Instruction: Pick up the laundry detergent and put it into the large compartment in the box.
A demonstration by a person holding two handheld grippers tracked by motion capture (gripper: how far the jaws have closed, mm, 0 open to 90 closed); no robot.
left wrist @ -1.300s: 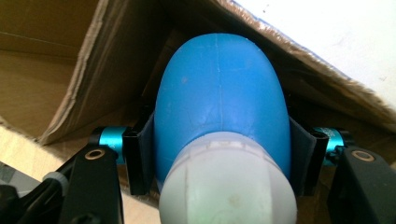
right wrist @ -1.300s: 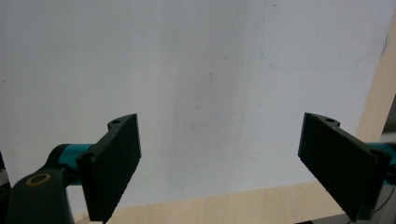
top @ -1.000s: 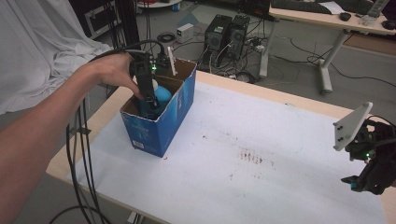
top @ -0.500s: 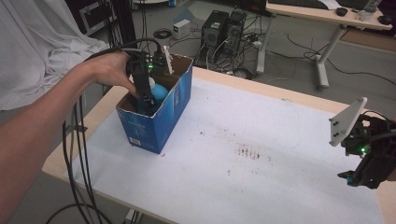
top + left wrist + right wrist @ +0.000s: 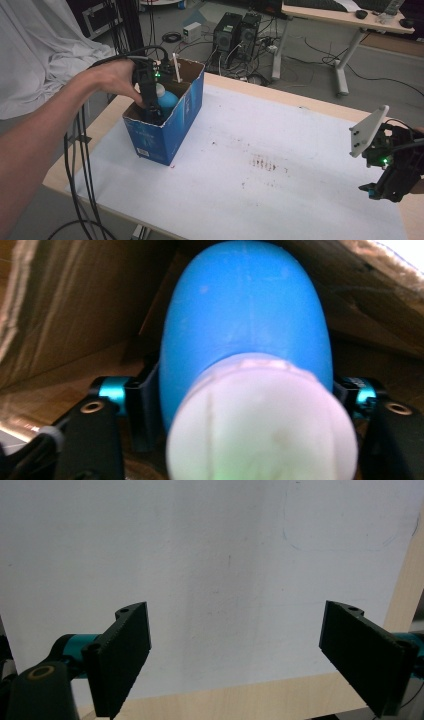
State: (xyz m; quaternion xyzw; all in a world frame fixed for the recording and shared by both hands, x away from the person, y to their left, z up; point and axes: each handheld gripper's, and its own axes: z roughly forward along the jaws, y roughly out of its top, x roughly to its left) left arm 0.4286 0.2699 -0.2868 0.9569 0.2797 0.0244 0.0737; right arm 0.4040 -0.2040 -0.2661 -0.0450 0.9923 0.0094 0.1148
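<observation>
**Blue bottle pinched inside the box**

The blue bottle [image 5: 245, 325], white cap [image 5: 262, 422] up, sits between the left gripper [image 5: 149, 102] jaws, pinched, inside the blue box [image 5: 177, 122]. The right gripper [image 5: 250, 655] jaws stand spread over the white table [image 5: 210, 555].

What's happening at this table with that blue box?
A person is reaching the left tool down into the open blue cardboard box, with its jaws closed around a blue bottle with a white cap. The right tool hangs open over the table's white cover at its far right, holding nothing.
</observation>
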